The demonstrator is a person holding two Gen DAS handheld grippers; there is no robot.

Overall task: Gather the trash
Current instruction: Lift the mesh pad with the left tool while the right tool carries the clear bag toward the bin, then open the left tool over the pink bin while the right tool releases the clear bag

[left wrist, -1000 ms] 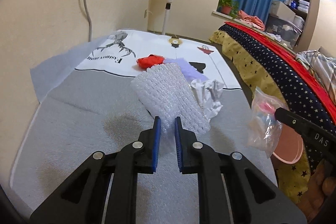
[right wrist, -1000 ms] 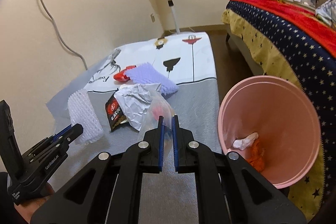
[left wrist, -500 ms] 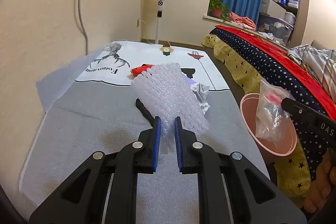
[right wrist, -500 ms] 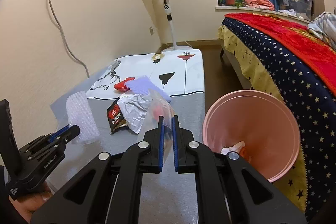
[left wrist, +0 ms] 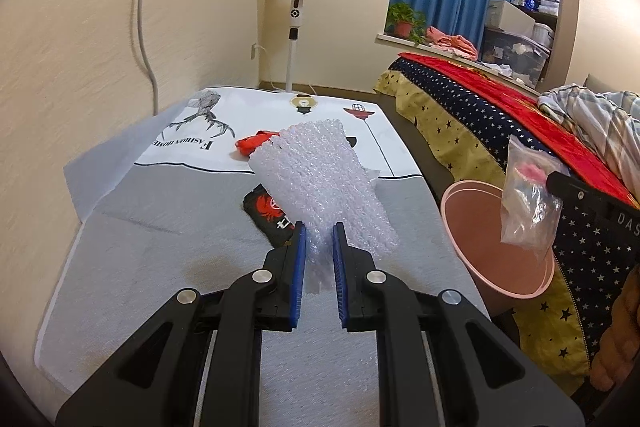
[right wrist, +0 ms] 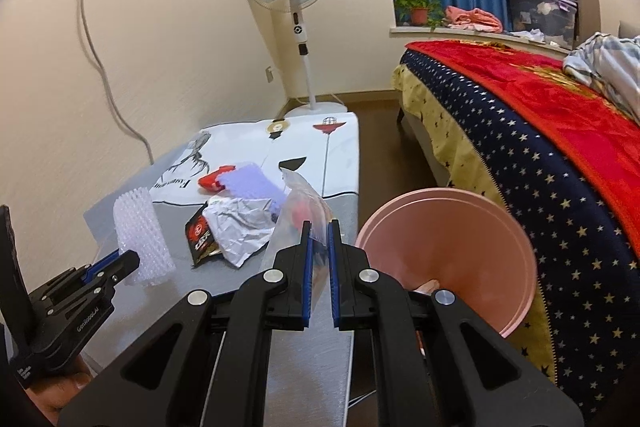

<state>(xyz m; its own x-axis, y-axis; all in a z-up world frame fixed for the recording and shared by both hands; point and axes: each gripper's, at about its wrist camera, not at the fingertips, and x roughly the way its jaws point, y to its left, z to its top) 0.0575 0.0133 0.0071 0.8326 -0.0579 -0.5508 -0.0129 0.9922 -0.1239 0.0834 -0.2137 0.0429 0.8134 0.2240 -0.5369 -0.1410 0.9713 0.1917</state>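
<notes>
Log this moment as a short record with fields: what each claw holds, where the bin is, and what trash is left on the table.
left claw: shut on bubble wrap, lifted above the table
right claw: shut on clear plastic bag, held up beside the bin
bin: pink bin, between table and bed, some trash inside
left on table: black snack wrapper, crumpled paper, purple foam piece, red item

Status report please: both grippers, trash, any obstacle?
Left gripper shut on bubble wrap. Right gripper shut on clear plastic bag, above pink bin. No obstacle seen.
</notes>
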